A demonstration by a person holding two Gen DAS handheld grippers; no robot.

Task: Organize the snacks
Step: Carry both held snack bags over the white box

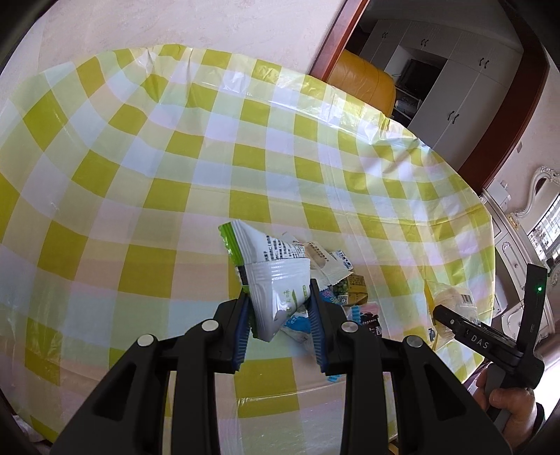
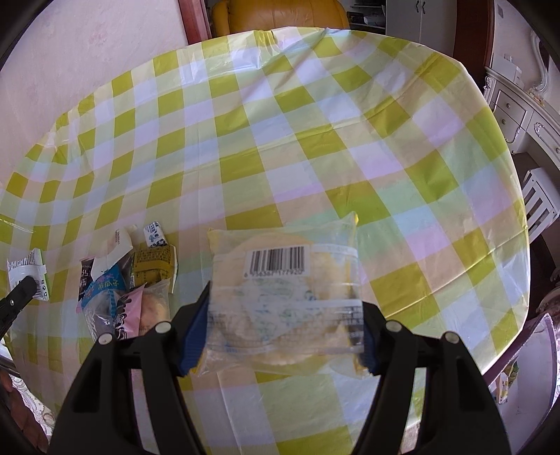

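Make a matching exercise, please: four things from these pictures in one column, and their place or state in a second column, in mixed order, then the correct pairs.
Things:
1. white and green packet
2. clear bag with barcode
3. pile of snacks
4. yellow chair

Place or state:
A. lying on the checked tablecloth
B. behind the far edge of the table
C. held in the left gripper
D. held in the right gripper

Pairs: 1-C, 2-D, 3-A, 4-B
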